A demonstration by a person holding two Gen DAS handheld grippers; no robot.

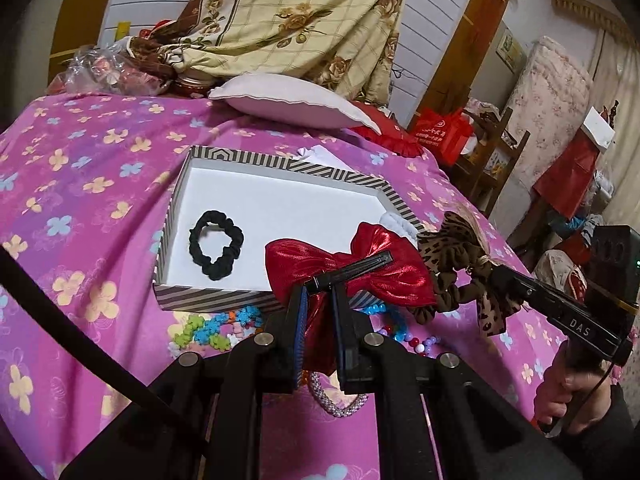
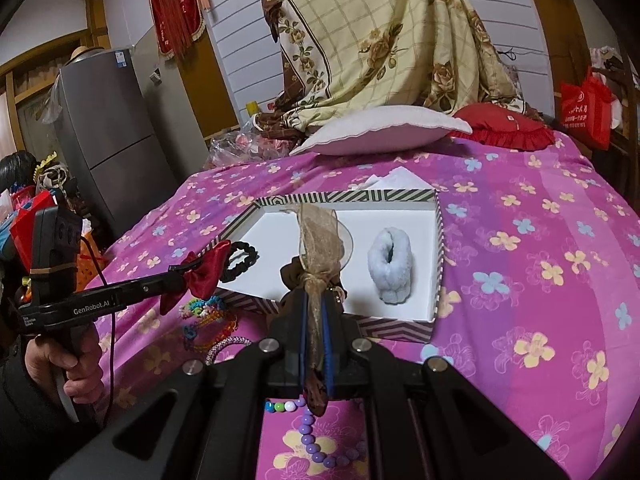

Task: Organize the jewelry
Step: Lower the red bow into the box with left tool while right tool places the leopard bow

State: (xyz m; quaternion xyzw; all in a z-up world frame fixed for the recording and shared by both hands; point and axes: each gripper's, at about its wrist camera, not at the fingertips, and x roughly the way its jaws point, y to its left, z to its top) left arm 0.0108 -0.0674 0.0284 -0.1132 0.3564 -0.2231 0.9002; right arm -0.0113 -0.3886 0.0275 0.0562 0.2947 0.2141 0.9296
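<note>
Left wrist view: left tongs (image 1: 320,292) clamp red bow clip (image 1: 352,264) at the striped box (image 1: 208,294) near edge; right tongs (image 2: 316,308) pinch leopard scrunchie (image 1: 452,256) over box; black scrunchie (image 1: 216,244) and blue fluffy scrunchie (image 2: 390,266) inside.

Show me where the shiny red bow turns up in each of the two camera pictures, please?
Left wrist view: the red bow sits low in the centre, pinched in the left gripper, overlapping the near edge of the striped box.
Right wrist view: the red bow is at centre-left, at the tip of the left gripper, by the box's left corner.
Shared landmark: the black scrunchie lying in the striped box.
</note>
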